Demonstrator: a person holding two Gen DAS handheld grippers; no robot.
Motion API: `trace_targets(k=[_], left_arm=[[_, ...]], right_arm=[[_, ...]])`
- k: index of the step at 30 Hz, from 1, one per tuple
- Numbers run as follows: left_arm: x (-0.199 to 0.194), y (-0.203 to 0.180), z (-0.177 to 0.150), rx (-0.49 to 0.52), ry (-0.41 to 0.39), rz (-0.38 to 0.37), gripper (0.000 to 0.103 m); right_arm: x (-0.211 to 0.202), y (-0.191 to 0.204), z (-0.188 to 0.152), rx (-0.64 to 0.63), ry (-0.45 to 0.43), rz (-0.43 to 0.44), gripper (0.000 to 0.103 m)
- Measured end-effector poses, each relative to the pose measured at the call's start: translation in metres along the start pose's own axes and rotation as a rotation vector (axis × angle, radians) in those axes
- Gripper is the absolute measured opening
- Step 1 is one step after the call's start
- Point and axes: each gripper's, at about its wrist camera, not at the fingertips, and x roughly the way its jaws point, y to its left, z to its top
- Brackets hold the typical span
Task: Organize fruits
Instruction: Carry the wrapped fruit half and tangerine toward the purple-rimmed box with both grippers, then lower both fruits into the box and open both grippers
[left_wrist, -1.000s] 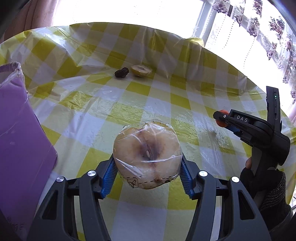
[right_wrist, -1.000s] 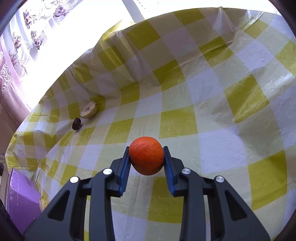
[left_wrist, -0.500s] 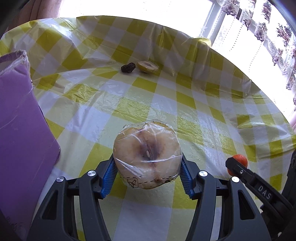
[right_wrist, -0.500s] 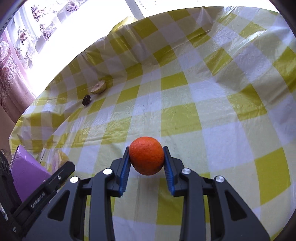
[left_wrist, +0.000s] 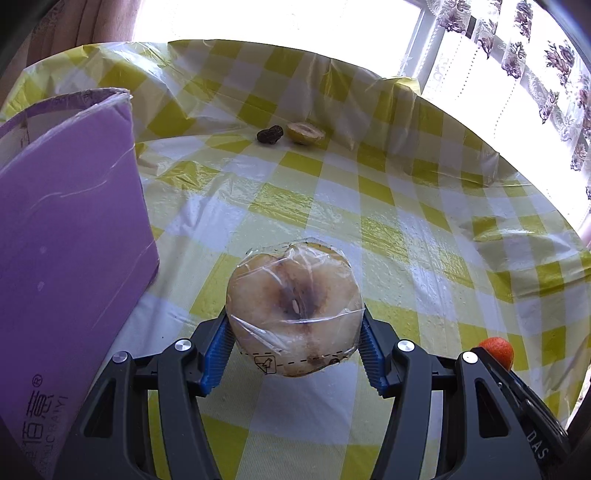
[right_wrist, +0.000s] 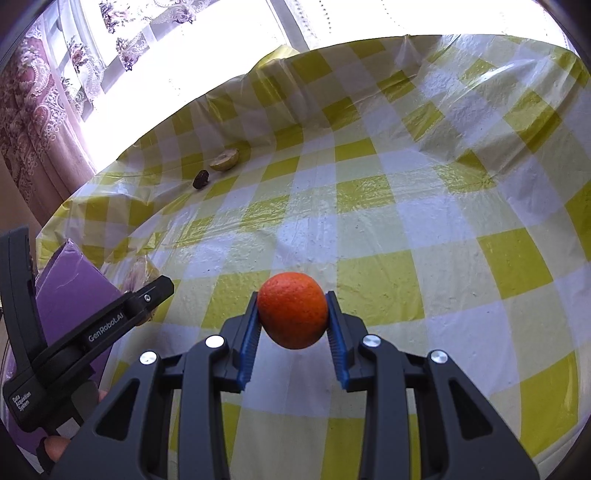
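While both grippers angle down over the yellow-and-white checked tabletop (left_wrist: 388, 229), the left gripper (left_wrist: 295, 332) clamps a plastic-wrapped halved pear (left_wrist: 293, 308) beside the purple cardboard box (left_wrist: 66, 236), and the right gripper (right_wrist: 292, 321), level alongside it, grips a round orange tangerine (right_wrist: 291, 309).

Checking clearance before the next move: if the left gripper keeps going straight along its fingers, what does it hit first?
Probably the yellow-and-white checked plastic tablecloth ahead. The left gripper, shut on the film-wrapped cut fruit half, tilts down at it. The purple cardboard box lies left of that line. Depth unclear.
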Motion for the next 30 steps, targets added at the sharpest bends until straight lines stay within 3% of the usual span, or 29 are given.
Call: trace_targets(k=[12,17,20,26,30], left_arm=[[-0.040,0.002,-0.029,0.072,-0.046,-0.003,0.057],[-0.073,0.011,-0.037,0.077,-0.115,-0.001,0.057],[-0.105,0.016,-0.040,0.092,-0.209,0.013,0.057],[-0.176,0.025,-0.048,0.117,-0.484,0.096,0.057],[-0.216,0.037,-0.052,0.091,-0.645,0.155,0.057]], right_arm=[[-0.003,0.004,-0.003,-0.009,0.005,0.012,0.034],[-0.017,0.015,-0.010,-0.033,-0.050,0.047,0.034],[-0.029,0.033,-0.017,-0.089,-0.111,0.064,0.034],[-0.069,0.073,-0.034,-0.193,-0.324,0.146,0.034],[-0.092,0.105,-0.042,-0.250,-0.398,0.180,0.034]])
